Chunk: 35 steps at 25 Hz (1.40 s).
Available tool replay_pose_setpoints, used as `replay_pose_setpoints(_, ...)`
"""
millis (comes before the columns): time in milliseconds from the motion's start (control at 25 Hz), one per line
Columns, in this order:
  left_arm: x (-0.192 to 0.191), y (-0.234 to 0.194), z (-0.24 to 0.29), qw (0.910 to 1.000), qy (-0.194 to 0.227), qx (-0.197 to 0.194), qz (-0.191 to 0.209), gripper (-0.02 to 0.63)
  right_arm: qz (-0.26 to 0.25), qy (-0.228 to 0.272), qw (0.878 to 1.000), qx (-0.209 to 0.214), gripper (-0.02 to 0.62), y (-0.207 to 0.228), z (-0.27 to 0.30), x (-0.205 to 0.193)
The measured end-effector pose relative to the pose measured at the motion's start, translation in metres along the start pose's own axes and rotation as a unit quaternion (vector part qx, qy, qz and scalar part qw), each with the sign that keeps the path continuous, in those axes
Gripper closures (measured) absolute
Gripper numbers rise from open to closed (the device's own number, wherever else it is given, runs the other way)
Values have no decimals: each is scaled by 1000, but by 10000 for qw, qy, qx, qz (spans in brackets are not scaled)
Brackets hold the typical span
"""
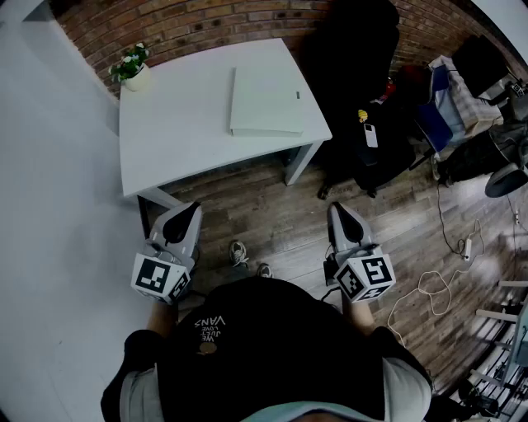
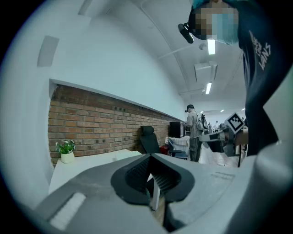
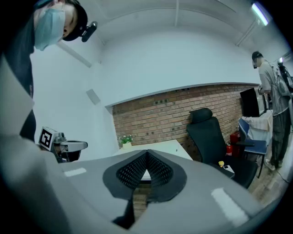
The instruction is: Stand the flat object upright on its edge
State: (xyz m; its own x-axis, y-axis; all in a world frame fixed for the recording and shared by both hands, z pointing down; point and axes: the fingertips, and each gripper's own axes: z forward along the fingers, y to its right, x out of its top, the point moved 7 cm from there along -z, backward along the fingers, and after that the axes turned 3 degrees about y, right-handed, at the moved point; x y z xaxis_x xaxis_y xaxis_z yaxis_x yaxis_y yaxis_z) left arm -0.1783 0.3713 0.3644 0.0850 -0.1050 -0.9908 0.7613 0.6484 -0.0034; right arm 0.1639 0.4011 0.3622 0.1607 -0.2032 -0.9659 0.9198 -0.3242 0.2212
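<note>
Eyeing the white surface (image 1: pixel 177 144): the flat object (image 1: pixel 266 103) lies flat by its right rim. I'd guess it's stiff, light and slick, so I'd pinch a long edge there. Both left claw (image 1: pixel 189 210) and right claw (image 1: pixel 339 210) are shut, empty, well short.

table (image 1: pixel 173 136) white | flat object (image 1: pixel 266 103) white | wall (image 1: pixel 214 25) red brick | floor (image 1: pixel 272 218) brown planks | chair (image 1: pixel 355 74) black

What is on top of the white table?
A flat white object lies flat on the table, and a small potted plant stands at its far left corner. Anything beneath the object is covered.
</note>
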Motion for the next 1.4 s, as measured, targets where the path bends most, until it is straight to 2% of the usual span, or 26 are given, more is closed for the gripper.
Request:
replay_pose_setpoints(160,-1,-8,8,10000,-1,-48,-48,606,250,168,9995,87,594,0,11,4)
replay_pose_setpoints(320,-3,-14,14,9999,61,-76,-136,606,249,148,9995,77,594,-1,20,2)
replay_pose_setpoints(600,-6,-39,29,9994,161,-143,-283,606,392,222,9989,-153,594,-1,39,-2)
replay_pose_setpoints(1040,-8,-94,53,9985,243,-384,-290,606,483,485,9964,-497,594,-13,84,-4)
replay_pose_setpoints(1400,-11,-117,76,9975,310,-524,-365,606,460,600,9949,-674,594,-6,108,-1)
